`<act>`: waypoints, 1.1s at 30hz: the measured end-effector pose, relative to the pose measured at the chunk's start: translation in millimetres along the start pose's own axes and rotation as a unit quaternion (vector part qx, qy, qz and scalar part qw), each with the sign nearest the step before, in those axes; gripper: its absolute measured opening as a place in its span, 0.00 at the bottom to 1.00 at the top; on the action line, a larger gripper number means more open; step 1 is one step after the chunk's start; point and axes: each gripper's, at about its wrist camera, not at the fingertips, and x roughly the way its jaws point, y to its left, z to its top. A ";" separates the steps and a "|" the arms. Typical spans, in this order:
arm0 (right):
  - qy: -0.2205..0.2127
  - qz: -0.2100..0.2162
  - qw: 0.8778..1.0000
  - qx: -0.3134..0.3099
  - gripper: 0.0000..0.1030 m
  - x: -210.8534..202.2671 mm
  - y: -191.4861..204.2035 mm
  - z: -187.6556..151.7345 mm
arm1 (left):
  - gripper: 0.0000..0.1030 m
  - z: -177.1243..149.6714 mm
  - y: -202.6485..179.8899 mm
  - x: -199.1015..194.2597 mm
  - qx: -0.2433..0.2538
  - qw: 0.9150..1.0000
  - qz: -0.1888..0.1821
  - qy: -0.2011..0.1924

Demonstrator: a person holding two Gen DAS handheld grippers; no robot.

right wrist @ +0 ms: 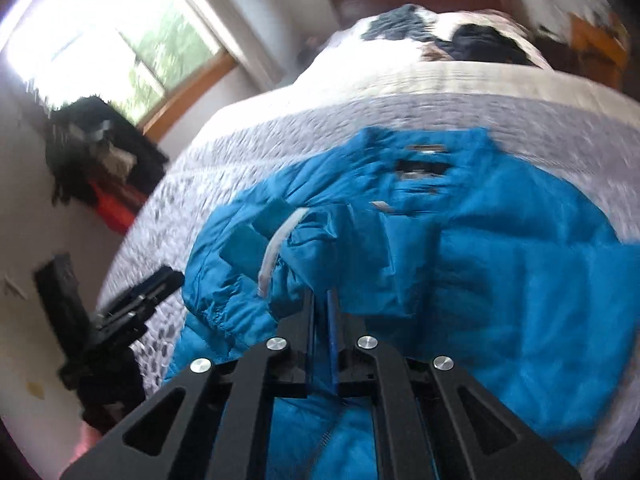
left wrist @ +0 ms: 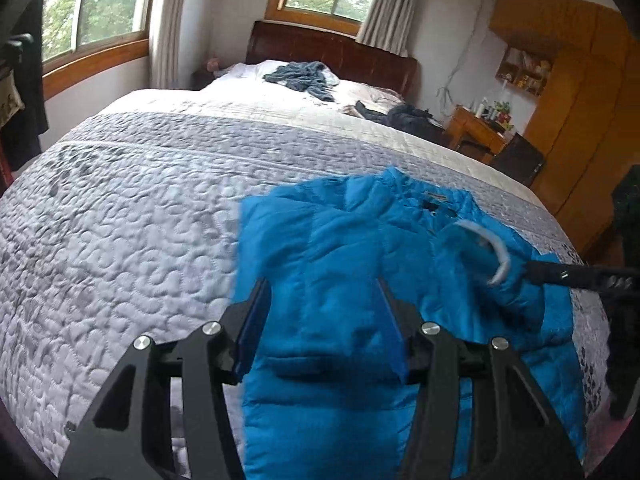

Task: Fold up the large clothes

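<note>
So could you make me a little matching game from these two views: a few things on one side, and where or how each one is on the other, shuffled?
Things:
1. blue jacket
2. left gripper
3. right gripper
4. grey-blue knit garment

States:
A. shut on a fold of fabric
B. open, above the cloth
C. crumpled up by the headboard
D. spread on the quilted bedspread

Pairs: 1-D, 2-B, 3-A, 4-C

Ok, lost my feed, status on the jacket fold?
Left gripper open over blue jacket. Right gripper shut on sleeve, folded across jacket. Bed around it clear.
</note>
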 end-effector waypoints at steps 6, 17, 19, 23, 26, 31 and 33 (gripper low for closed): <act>-0.024 -0.068 0.995 0.067 0.05 -41.3 -74.2 -21.4 | 0.51 -3.3 -10.9 19.6 0.007 1.000 0.000 0.024; -0.036 -0.089 0.995 0.018 0.37 -53.3 -65.2 -16.7 | 0.53 0.2 -24.2 20.6 0.016 1.000 0.002 0.027; -0.020 -0.091 0.995 -0.025 0.45 -36.0 -36.2 -9.9 | 0.53 1.1 -22.6 18.3 0.012 1.000 0.003 0.024; 0.021 -0.096 0.989 -0.112 0.57 15.0 30.5 6.2 | 0.54 0.3 -13.6 14.7 0.007 1.000 0.015 0.023; 0.043 -0.114 0.980 -0.156 0.69 50.9 65.3 13.0 | 0.55 -0.9 -3.0 20.1 0.000 0.999 0.015 0.038; 0.088 -0.215 0.951 -0.202 0.75 113.6 83.6 10.5 | 0.55 -6.3 11.4 35.4 -0.011 0.998 0.014 0.054; 0.091 -0.244 0.943 -0.208 0.73 127.4 77.9 7.5 | 0.55 -8.5 13.7 39.0 -0.011 0.998 0.010 0.055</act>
